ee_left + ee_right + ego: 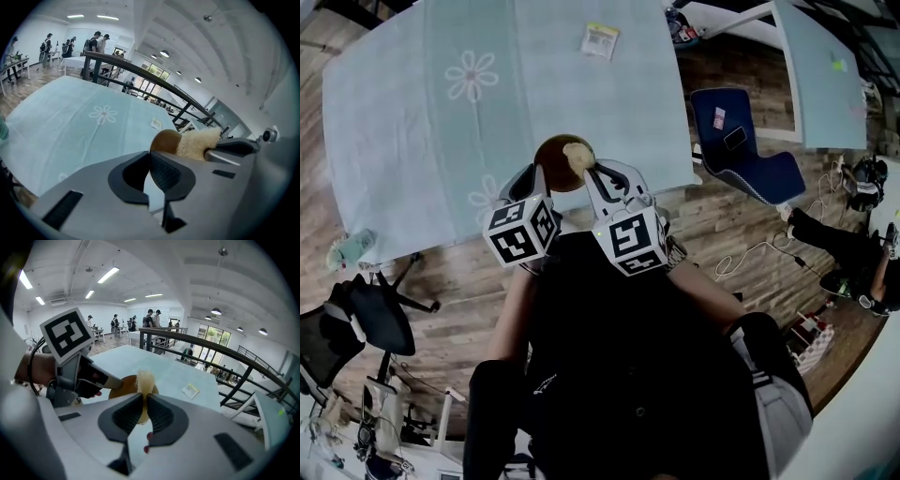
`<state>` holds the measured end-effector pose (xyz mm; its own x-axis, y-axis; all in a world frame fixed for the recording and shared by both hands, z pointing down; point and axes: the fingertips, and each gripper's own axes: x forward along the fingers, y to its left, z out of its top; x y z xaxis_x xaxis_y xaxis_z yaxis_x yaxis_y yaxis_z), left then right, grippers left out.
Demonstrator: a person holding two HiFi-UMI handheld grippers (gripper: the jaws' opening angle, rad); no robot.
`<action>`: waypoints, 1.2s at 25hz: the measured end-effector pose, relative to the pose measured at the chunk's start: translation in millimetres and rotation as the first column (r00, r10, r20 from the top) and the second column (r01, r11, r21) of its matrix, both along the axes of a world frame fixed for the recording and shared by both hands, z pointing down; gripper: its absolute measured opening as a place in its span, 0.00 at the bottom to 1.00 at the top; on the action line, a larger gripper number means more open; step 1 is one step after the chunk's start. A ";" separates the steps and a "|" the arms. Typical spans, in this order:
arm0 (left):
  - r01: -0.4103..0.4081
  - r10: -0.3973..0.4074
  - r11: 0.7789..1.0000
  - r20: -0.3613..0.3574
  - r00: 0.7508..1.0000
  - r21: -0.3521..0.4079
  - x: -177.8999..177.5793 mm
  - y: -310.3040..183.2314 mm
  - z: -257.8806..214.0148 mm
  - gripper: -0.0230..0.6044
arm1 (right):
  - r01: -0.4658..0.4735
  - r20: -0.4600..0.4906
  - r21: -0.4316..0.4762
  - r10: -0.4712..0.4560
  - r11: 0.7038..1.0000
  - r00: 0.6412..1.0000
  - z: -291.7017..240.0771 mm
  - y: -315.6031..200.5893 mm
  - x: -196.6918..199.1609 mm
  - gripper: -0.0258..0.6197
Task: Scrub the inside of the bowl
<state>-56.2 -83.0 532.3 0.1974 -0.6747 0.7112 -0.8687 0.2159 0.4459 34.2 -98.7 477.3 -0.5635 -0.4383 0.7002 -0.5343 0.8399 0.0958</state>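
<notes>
A small brown bowl (557,159) is held above the near edge of the table, between both grippers. My left gripper (536,178) is shut on the bowl's left rim; in the left gripper view the bowl (164,140) shows just past the closed jaws (149,158). My right gripper (592,178) is shut on a tan fluffy sponge (578,157), which rests in the bowl's right side. The right gripper view shows the sponge (145,379) pinched between the jaws (143,401), in front of the bowl (124,383), with the left gripper (110,381) on the rim.
The table (422,141) has a pale teal cloth with flower prints and a small yellow-white packet (600,39) at its far side. A blue chair (741,150) stands to the right, a black chair (370,314) at lower left. Cables and a person's legs (834,244) lie at right.
</notes>
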 end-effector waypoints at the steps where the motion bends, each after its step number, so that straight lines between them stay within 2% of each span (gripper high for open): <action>1: -0.018 0.018 1.000 -0.006 1.000 0.007 1.5 -2.2 -2.7 0.07 | 0.001 0.001 -0.013 -0.001 1.000 1.000 1.0 4.4 -3.7 0.10; 7: -0.143 0.144 0.989 -0.027 0.989 0.039 17.2 -5.4 -13.5 0.07 | -0.026 0.021 -0.056 0.027 0.998 0.999 3.3 16.7 -30.0 0.10; 13: -0.175 0.177 0.983 -0.036 0.984 0.048 7.9 0.7 -16.4 0.07 | -0.101 0.005 -0.066 0.102 0.993 0.995 12.3 12.1 -32.4 0.10; 17: -0.218 0.219 0.975 -0.017 0.976 0.052 5.4 3.3 -15.2 0.07 | -0.154 -0.011 -0.067 0.154 0.986 0.988 16.3 5.6 -26.4 0.10; 21: -0.216 0.217 0.975 -0.015 0.976 0.048 -1.8 2.9 -10.7 0.07 | -0.193 -0.037 -0.047 0.191 0.980 0.981 19.7 0.3 -15.7 0.10; 30: -0.208 0.208 0.978 -0.009 0.978 0.011 -12.3 4.4 11.1 0.07 | -0.242 -0.018 -0.036 0.241 0.970 0.970 18.0 -0.3 -4.8 0.10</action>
<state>-68.5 -78.5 543.4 0.3411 -0.6249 0.7022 -0.8895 0.0270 0.4561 29.5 -99.0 495.3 -0.4349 -0.5339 0.7252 -0.7207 0.6892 0.0752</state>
